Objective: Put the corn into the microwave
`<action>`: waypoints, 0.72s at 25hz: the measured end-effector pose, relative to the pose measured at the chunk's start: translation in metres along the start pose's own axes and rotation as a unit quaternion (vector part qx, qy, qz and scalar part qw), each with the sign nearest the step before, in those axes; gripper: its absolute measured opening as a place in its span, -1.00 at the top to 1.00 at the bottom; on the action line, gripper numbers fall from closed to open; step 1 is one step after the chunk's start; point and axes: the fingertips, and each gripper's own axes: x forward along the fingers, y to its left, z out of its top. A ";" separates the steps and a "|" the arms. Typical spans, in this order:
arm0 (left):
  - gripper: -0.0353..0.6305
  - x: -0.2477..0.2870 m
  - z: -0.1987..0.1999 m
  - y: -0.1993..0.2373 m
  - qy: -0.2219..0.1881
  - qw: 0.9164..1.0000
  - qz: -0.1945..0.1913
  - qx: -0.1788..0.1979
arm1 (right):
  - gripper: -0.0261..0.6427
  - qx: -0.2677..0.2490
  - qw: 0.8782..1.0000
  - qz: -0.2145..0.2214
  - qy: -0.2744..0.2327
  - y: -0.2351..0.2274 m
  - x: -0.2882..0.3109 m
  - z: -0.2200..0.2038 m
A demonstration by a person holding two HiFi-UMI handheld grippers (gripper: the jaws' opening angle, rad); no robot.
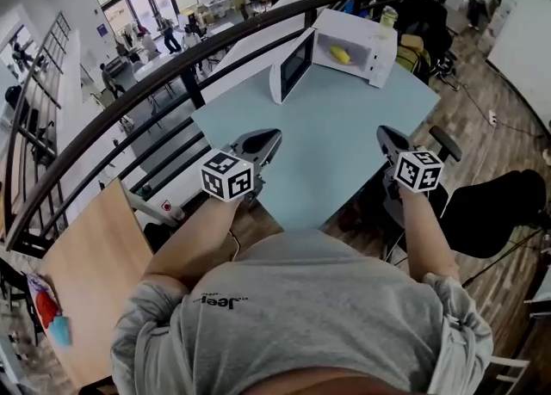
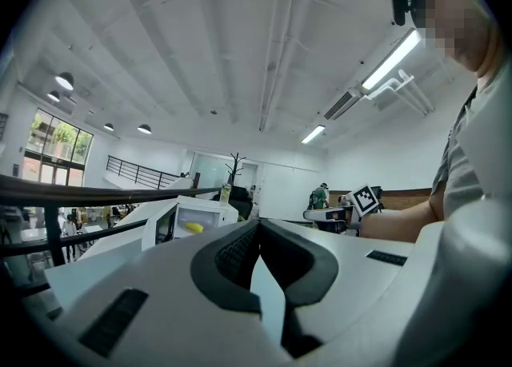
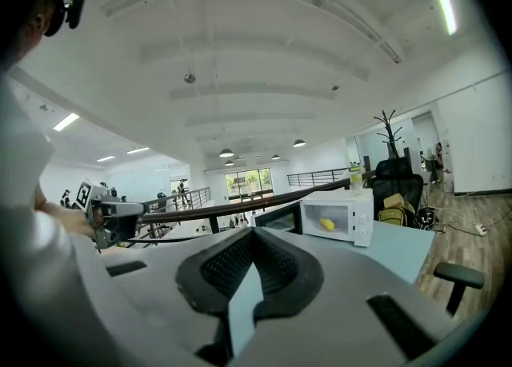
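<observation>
A white microwave (image 1: 357, 45) stands at the far end of the light blue table (image 1: 327, 144) with its door (image 1: 291, 66) swung open to the left. The yellow corn (image 1: 341, 55) lies inside it, and shows again as the corn (image 2: 194, 228) and the corn (image 3: 326, 224) in the gripper views. My left gripper (image 1: 267, 137) is over the table's near left edge, shut and empty, far from the microwave (image 2: 200, 217). My right gripper (image 1: 385, 133) is at the near right edge, also shut with nothing in it.
A black railing (image 1: 172, 75) runs along the table's left side, over a drop to a lower floor. A wooden desk (image 1: 86, 273) is at the near left. A black office chair (image 1: 443, 139) stands right of the table. A bottle (image 1: 388, 16) stands on the microwave.
</observation>
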 end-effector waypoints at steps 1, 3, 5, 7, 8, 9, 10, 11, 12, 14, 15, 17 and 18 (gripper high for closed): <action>0.84 0.002 -0.001 -0.005 -0.002 1.000 0.004 -0.002 | 0.87 -0.004 1.000 0.008 0.001 0.000 -0.004 0.001; 0.84 0.006 -0.004 -0.018 -0.006 1.000 0.011 -0.010 | 0.86 -0.009 1.000 0.027 0.003 0.002 -0.015 0.002; 0.84 0.008 -0.009 -0.032 -0.009 1.000 0.018 -0.018 | 0.87 -0.015 0.999 0.045 0.004 0.004 -0.028 0.001; 0.84 0.011 -0.011 -0.044 -0.013 0.999 0.025 -0.023 | 0.87 -0.022 0.998 0.062 0.005 0.004 -0.041 0.000; 0.84 0.014 -0.012 -0.050 -0.015 0.999 0.029 -0.026 | 0.87 -0.023 0.997 0.069 0.005 0.003 -0.047 0.000; 0.84 0.017 -0.013 -0.056 -0.017 0.999 0.032 -0.030 | 0.87 -0.023 0.997 0.077 0.005 0.001 -0.052 -0.001; 0.84 0.021 -0.014 -0.063 -0.018 0.999 0.035 -0.034 | 0.87 -0.022 0.996 0.083 0.006 -0.003 -0.058 -0.001; 0.84 0.025 -0.015 -0.069 -0.019 0.998 0.038 -0.038 | 0.87 -0.020 0.996 0.088 0.006 -0.007 -0.063 -0.003; 0.84 0.028 -0.017 -0.075 -0.019 0.998 0.041 -0.042 | 0.87 -0.017 0.995 0.093 0.005 -0.010 -0.068 -0.005; 0.84 0.033 -0.023 -0.086 -0.017 0.998 0.048 -0.047 | 0.87 -0.011 0.995 0.104 0.005 -0.016 -0.078 -0.010; 0.84 0.035 -0.025 -0.091 -0.016 0.997 0.050 -0.048 | 0.87 -0.009 0.994 0.109 0.005 -0.017 -0.082 -0.013; 0.84 0.041 -0.029 -0.101 -0.014 0.997 0.050 -0.049 | 0.87 -0.007 0.993 0.117 0.007 -0.021 -0.088 -0.019; 0.84 0.044 -0.030 -0.106 -0.014 0.998 0.048 -0.049 | 0.87 -0.005 0.993 0.119 0.007 -0.023 -0.090 -0.022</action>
